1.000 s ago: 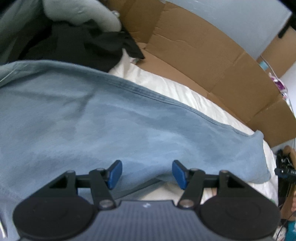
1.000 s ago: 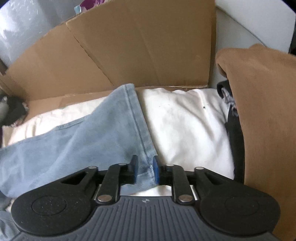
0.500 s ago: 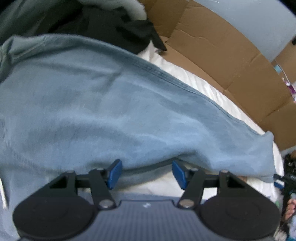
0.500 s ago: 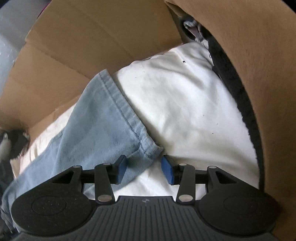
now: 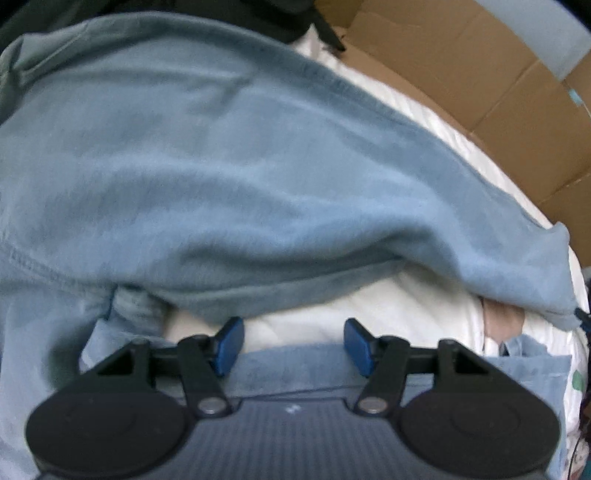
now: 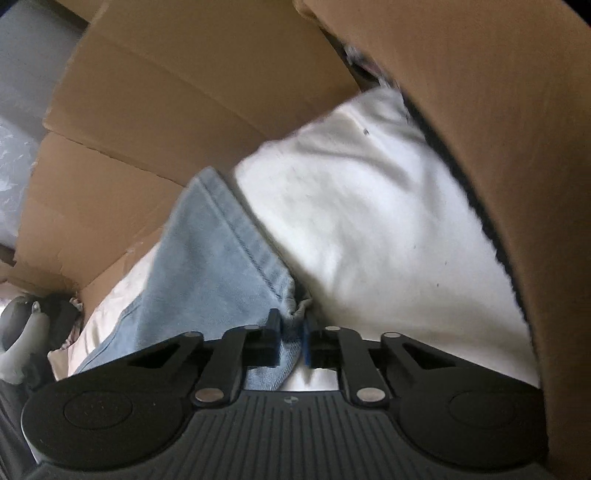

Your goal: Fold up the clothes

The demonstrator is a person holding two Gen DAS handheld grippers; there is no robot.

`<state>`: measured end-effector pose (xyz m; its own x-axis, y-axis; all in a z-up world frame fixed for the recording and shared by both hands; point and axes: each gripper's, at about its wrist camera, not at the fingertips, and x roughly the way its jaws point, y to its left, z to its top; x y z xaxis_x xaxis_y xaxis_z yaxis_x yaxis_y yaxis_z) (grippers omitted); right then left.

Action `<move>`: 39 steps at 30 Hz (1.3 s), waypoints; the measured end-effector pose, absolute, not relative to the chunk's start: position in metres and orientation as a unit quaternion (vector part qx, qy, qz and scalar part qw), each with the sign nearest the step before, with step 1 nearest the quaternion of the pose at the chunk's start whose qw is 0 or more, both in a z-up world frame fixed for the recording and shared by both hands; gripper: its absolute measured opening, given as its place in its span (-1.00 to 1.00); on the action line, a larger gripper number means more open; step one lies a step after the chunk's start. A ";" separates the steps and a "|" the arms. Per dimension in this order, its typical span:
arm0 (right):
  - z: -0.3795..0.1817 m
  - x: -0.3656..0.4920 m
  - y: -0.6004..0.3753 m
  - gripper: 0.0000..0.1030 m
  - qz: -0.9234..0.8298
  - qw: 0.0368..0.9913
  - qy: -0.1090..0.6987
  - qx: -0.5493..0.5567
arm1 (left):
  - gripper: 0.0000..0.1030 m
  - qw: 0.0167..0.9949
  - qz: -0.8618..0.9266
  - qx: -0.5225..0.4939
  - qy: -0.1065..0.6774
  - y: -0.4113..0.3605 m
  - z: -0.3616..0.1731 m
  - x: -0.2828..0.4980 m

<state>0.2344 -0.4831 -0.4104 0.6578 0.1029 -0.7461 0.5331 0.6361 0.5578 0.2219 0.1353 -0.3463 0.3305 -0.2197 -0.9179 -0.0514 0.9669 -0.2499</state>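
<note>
Light blue jeans (image 5: 240,166) lie spread over a white bed cover (image 5: 369,314). My left gripper (image 5: 293,345) hovers low over the near edge of the upper denim layer. Its jaws are closing slightly but still stand wide, and the pads (image 5: 229,343) press on nothing. A lower strip of denim (image 5: 295,365) shows beneath them. In the right wrist view one jeans leg (image 6: 207,266) runs away toward the cardboard. My right gripper (image 6: 290,334) is closing, and its pads pinch the bunched corner of the leg's hem.
Flattened cardboard (image 6: 184,92) stands along the far side of the bed (image 5: 498,92). A brown garment (image 6: 498,129) with a dark edge hangs at the right. Dark clothes (image 5: 280,22) are piled beyond the jeans. Grey items (image 6: 22,332) sit at the far left.
My right gripper opened, dropped and rolled, then closed on the corner of the jeans hem. My left gripper sank closer to the jeans, whose near edge now lies just ahead of its pads.
</note>
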 end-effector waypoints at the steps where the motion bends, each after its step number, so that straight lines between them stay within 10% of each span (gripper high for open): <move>1: -0.405 0.234 -0.482 -0.83 -0.131 0.819 0.388 0.402 | 0.15 0.804 -0.047 -0.120 0.580 0.139 -0.348 0.219; 9: -0.358 0.223 -0.481 -0.85 -0.147 0.838 0.355 0.388 | -0.10 0.794 -0.005 -0.136 0.593 0.166 -0.346 0.196; 21: -0.340 0.239 -0.483 -0.85 -0.150 0.851 0.340 0.371 | 0.16 0.806 0.010 -0.315 0.502 0.207 -0.358 0.188; 29: -0.347 0.251 -0.486 -0.85 -0.150 0.850 0.346 0.368 | 0.15 0.829 0.029 -0.239 0.506 0.182 -0.358 0.205; 39: -0.369 0.236 -0.483 -0.84 -0.159 0.838 0.373 0.366 | -0.69 0.811 0.053 -0.198 0.548 0.178 -0.344 0.205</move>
